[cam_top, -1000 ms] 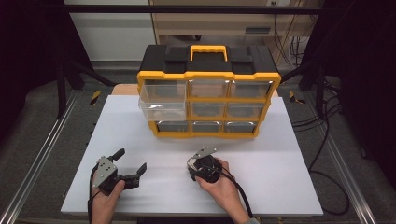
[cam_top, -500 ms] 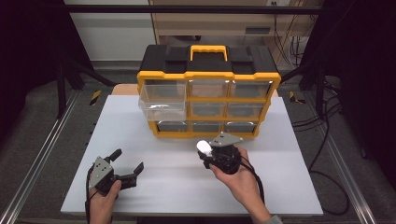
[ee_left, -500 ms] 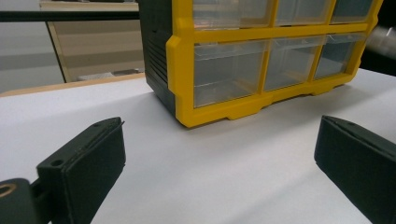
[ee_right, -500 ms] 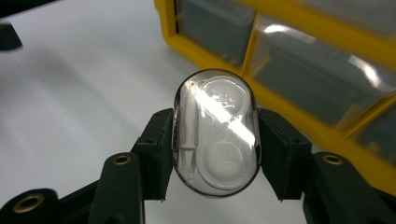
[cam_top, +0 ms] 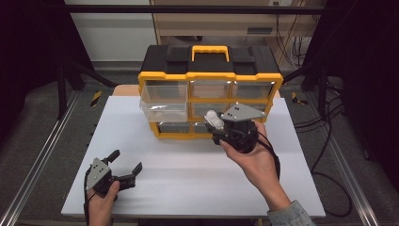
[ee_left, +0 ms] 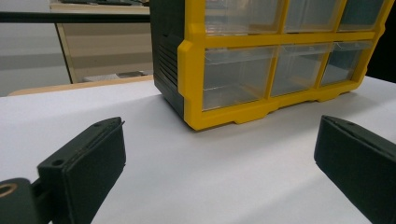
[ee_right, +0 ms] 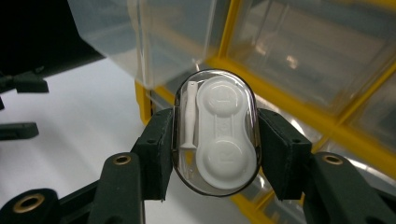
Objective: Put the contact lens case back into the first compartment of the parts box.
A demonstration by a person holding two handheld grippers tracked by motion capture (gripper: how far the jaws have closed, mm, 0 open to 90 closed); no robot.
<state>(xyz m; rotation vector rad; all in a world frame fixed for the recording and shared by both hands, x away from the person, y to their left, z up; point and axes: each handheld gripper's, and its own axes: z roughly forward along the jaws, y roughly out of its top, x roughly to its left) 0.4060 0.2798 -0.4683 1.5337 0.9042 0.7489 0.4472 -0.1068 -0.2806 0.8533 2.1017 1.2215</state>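
Note:
My right gripper [cam_top: 214,123] is shut on an oval clear case with a white contact-lens holder [ee_right: 215,130] inside, lifted in front of the yellow and black drawer organizer [cam_top: 209,89]. Both pads press the case [cam_top: 214,119] from its sides. A clear drawer [cam_top: 162,100] at the organizer's upper left is pulled out, up and left of the case. My left gripper [cam_top: 123,162] rests low on the white table near its front left, jaws open and empty, facing the organizer [ee_left: 275,60].
The white table [cam_top: 188,174] spreads between the two hands. Metal rails run along both table sides. Cables lie on the floor at the right. The organizer's other clear drawers [ee_left: 238,77] are pushed in.
My right gripper has risen from the table and moved toward the organizer with the case in it. The left gripper has stayed put.

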